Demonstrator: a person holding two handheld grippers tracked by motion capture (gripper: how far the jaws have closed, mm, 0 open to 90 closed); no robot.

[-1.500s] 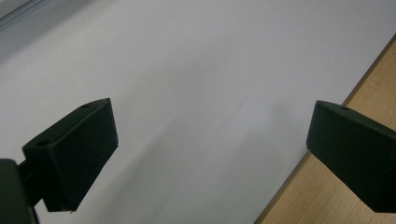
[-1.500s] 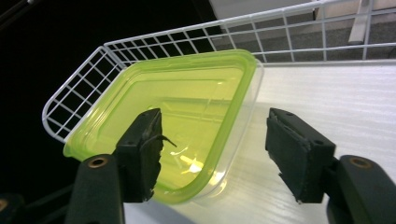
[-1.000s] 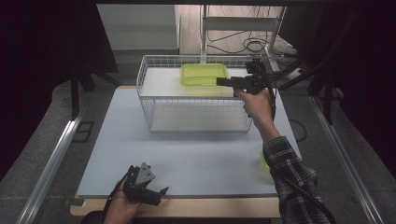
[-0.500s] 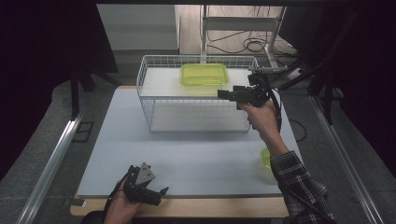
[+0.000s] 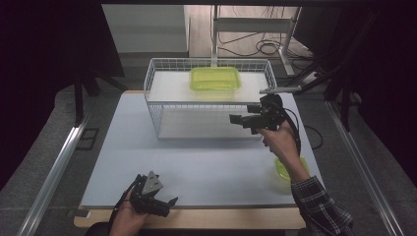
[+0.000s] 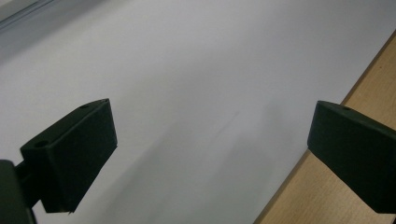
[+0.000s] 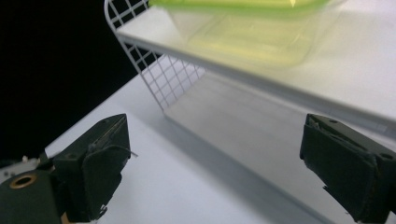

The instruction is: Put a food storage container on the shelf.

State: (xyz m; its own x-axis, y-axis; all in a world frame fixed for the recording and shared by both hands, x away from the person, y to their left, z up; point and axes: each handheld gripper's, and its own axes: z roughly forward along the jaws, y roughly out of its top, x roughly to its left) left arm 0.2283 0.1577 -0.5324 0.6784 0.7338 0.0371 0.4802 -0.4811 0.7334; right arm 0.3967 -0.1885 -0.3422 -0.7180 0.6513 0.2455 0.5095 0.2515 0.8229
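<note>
Since the earlier frames the right gripper [image 5: 236,119] has drawn back from the upper shelf of the wire rack [image 5: 158,101] toward the near side of the table and sunk a little; its jaws have just been opening and nothing is between them. Left gripper [image 5: 167,202] has stayed put at the near table edge.

Table [image 5: 196,162]: pale grey-white sheet over a wooden top, wood showing along the near edge.

Wire rack: white mesh, two levels, stands at the far middle of the table. White board as upper shelf, second white board as floor below.

Yellow-green container [image 5: 215,78]: translucent, rectangular, rests flat on the upper shelf, roughly centred, slightly toward the right end. Nothing touches it. In the right gripper view it [image 7: 252,32] sits at the top of the frame on the shelf, well apart from the jaws.

Right gripper: held in the person's right hand [image 5: 280,142], in front of the rack's right end at about the level of the lower opening, jaws pointing left along the rack front. Jaws released, wide apart, empty; rack corner and table surface visible between them in the right gripper view [image 7: 212,172].

Left gripper: in the left hand [image 5: 129,219], low over the near edge. Left gripper view [image 6: 210,154] shows jaws spread wide, bare sheet and wooden edge between them, holding nothing.

Second yellow-green piece [image 5: 284,169]: near the table's right edge, partly hidden behind the right forearm; shape unclear.
</note>
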